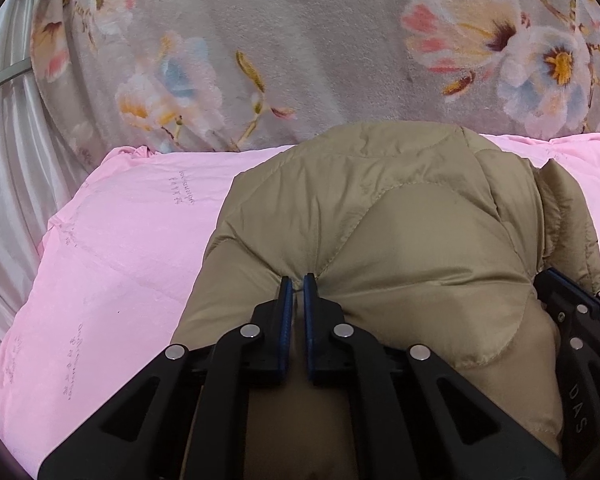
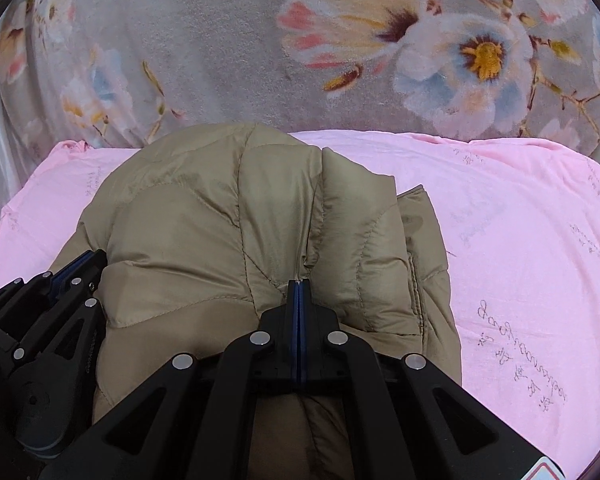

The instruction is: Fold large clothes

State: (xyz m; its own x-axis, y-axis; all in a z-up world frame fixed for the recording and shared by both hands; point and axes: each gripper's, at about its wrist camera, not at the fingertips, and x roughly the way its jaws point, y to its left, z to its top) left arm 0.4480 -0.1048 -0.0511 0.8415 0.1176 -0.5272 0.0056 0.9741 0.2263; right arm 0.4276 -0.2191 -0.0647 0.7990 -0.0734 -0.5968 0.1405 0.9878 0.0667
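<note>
Tan quilted puffer jacket (image 1: 400, 232) (puffy, bunched) heaped on pink bedding (image 1: 120, 240)

left claw (image 1: 299, 280): nearly closed, narrow gap | right claw (image 2: 299, 286): pads pressed together | side by side

We can read very little here. In the left wrist view, the letters "DAS" are moulded in raised capitals on the black arm of the right gripper (image 1: 556, 280), which enters from the lower right edge. The pink sheet (image 1: 112, 248) carries faint grey printing: lines of looping cursive script with small characters beside them, repeated across the fabric. In the right wrist view the same printing on the pink sheet (image 2: 532, 264) appears larger near the lower right, but it is turned sideways and we cannot make out any words.
</note>
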